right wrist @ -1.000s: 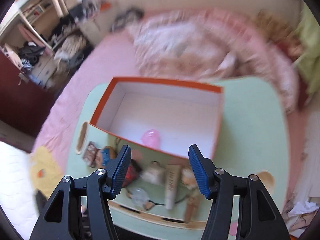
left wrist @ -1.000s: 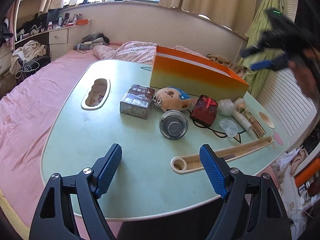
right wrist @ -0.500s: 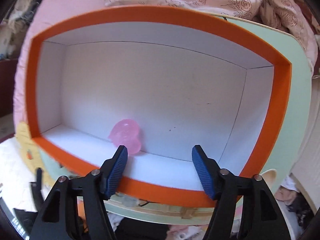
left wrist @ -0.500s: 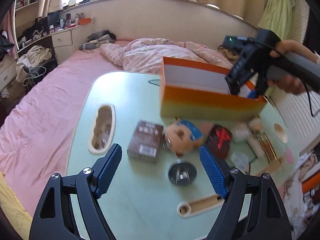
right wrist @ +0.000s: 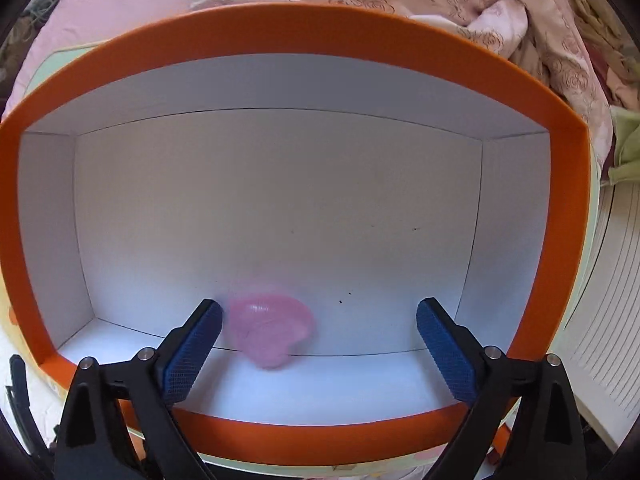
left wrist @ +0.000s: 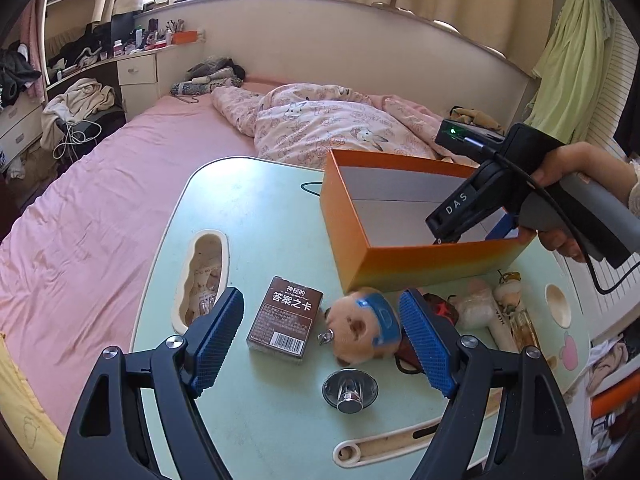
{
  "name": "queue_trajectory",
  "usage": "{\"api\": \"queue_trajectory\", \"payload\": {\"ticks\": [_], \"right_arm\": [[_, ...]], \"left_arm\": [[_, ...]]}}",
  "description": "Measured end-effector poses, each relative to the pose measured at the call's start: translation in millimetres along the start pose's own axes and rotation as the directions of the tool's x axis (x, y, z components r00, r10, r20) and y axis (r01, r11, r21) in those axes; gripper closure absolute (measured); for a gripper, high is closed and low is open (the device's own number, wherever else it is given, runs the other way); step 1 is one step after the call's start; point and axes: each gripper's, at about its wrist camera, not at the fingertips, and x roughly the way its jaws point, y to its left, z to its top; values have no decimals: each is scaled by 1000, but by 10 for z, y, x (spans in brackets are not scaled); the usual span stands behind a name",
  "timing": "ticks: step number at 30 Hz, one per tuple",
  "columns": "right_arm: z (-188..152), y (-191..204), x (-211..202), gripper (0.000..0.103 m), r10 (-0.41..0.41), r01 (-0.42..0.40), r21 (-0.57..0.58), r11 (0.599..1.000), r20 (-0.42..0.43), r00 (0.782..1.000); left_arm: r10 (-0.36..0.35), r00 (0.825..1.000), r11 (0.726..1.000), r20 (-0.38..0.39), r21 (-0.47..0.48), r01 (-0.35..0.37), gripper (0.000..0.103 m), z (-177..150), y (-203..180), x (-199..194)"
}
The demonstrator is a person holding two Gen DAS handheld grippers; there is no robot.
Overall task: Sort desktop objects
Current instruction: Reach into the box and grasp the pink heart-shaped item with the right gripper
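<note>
You see an open cardboard box (right wrist: 304, 32) with a solid orange rim, plain white inside, its outer wall fading from orange to yellow-green. A blurred translucent pink plastic piece (right wrist: 272, 328) lies on its white floor. Your 2 black grippers carry blue cross-hatched pads (left wrist: 424, 344). The pale mint-green tabletop (left wrist: 256, 208) has cream-edged cut-outs. On it sit a dark brown card box (left wrist: 286, 318) with white characters and a barcode, a tan plush toy (left wrist: 362, 330) with a blue band, and a shiny silver metal cup (left wrist: 350, 390). The pink quilt (left wrist: 320, 124) bears a rose print.

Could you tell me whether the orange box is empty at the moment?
Not empty: a pink object lies on the white floor of the orange box.
</note>
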Motion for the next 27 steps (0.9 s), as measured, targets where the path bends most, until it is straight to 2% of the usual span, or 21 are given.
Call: {"api": "queue_trajectory", "payload": {"ticks": [6,14,18,23,27], "right_arm": [[61,-27,-20,5,0,0,-7,1000,7,1000],[85,-102,-112,5,71,-71,6,997,2,997],[47,-80,-153,5,88,-87,-11,996,27,996],[-29,-32,-234,5,54,-55,-1,999,143,988],[-121,-4,-338,5,9,-14,17,1000,273,962]], "left_arm": [[5,1000,1000,4,9,-5,23,14,-14,-16],[6,1000,999,3,36,-6,23,39,-47,-10],[16,1000,999,17,49,-17,23,58,-69,-30],[14,1000,998,19,62,-15,23,91,-95,-9],[17,1000,998,14,65,-18,23,147,-111,38]]}}
